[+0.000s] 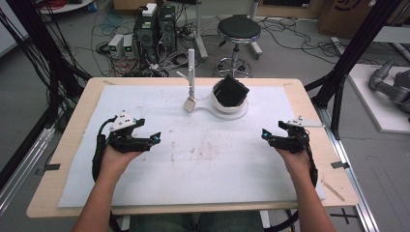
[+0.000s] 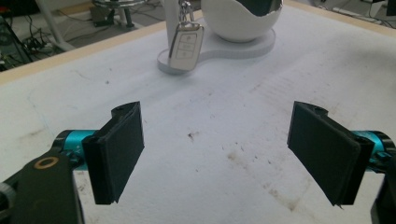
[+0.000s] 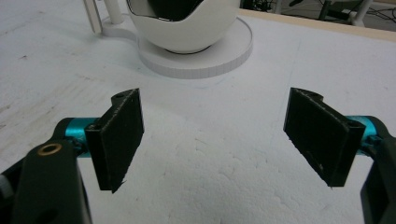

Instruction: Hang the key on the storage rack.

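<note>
A silver car key fob (image 1: 189,104) (image 2: 186,46) hangs by its ring from the upright white post (image 1: 191,67) of a white stand. The stand's egg-shaped white bowl (image 1: 231,106) (image 2: 240,21) (image 3: 187,28) holds a black object (image 1: 231,90). My left gripper (image 1: 155,137) (image 2: 217,151) hovers over the mat at the left, pointing toward the fob, jaws wide apart and empty. My right gripper (image 1: 265,134) (image 3: 215,140) sits at the right, facing the bowl, open with nothing between its pads.
A stained white foam mat (image 1: 193,164) covers the wooden table (image 1: 72,135). The stand's flat base (image 3: 205,60) lies at the back middle. Beyond the table are a stool (image 1: 238,31), computers and cables on the floor.
</note>
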`<state>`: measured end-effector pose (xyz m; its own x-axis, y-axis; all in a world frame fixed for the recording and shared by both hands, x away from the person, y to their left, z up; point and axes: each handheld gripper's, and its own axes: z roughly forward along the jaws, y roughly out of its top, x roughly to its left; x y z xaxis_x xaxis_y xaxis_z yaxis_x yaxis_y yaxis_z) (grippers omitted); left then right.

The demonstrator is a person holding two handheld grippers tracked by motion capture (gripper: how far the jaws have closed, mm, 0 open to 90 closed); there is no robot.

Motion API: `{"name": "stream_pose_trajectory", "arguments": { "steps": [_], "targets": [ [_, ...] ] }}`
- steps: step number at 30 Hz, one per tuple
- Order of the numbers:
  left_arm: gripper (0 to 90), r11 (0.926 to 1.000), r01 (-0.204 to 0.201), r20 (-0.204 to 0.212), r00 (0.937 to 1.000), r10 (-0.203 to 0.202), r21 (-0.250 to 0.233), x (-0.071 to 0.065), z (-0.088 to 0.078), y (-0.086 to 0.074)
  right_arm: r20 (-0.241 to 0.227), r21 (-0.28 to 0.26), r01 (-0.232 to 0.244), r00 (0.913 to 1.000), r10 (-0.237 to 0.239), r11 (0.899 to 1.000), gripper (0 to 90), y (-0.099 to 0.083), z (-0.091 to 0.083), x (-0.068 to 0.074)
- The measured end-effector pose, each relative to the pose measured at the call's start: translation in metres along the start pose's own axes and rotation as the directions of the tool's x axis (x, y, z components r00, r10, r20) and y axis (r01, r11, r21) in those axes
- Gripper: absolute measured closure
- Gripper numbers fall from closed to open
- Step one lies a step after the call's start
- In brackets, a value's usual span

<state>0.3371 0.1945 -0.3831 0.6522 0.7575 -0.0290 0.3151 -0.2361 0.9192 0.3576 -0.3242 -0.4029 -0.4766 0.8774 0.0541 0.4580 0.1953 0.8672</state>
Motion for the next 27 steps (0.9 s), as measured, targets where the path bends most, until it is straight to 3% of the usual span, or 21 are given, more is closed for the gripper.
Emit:
{"name": "stream_pose_trajectory", "arguments": {
  "steps": [27],
  "targets": [
    [18.6,0.9993,0.028,-0.023,0.9993,-0.029,-0.025,0.0036,-0.0039,0.0005,-0.006,0.018,0.009,0.9999,-0.009,1.0,20.4,-0.0006,0.0028,0.002]
  ]
}}
